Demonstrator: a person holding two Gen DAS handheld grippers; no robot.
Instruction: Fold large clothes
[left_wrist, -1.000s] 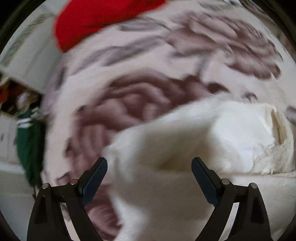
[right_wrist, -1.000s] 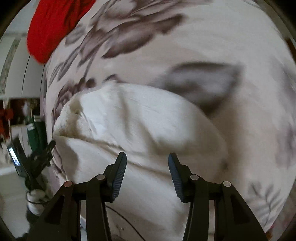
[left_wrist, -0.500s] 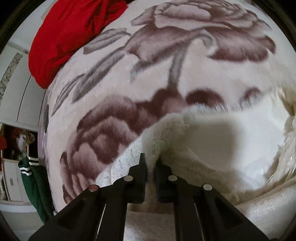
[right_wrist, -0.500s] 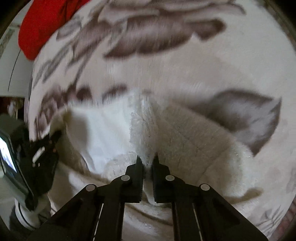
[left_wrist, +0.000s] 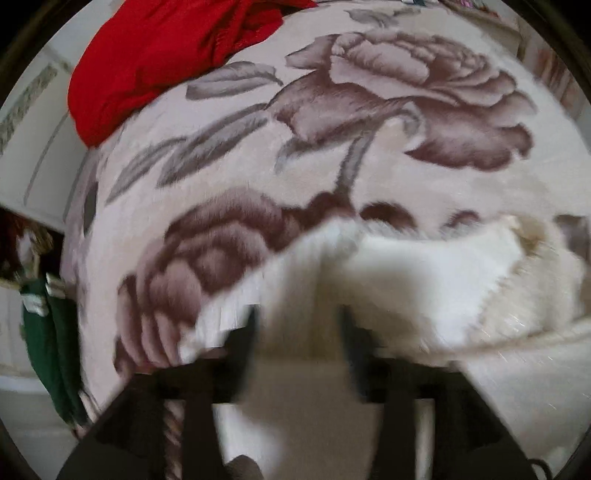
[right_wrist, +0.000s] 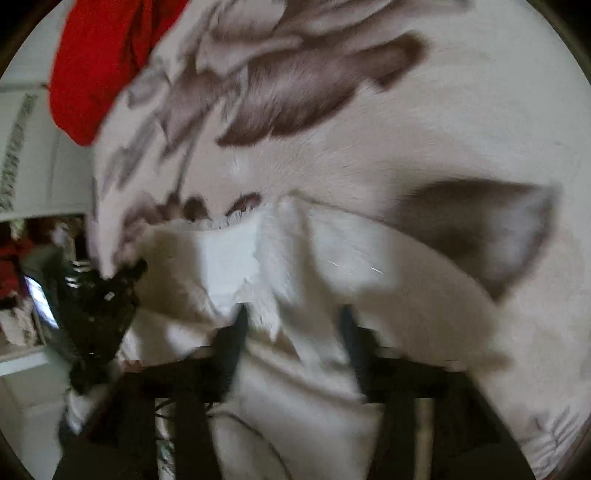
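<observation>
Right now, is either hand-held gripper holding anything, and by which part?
Nothing is held. Left hand-held gripper and right hand-held gripper are both open, their fingers spread over the fluffy white fleece garment, whose edge lies loose between them.

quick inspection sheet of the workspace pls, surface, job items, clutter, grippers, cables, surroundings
surface: plush cream blanket with mauve rose print, covering the whole work area
job's things: fluffy white garment lying on the blanket, partly folded, one edge raised
clutter: crumpled red cloth at the blanket's far left corner
grippers: left hand-held gripper open, jaws either side of the garment's edge; right hand-held gripper open over the garment; both blurred
cables: nothing seen for certain
surroundings: green garment with white stripes hanging beyond the blanket's left edge; pale panelled wall behind
</observation>
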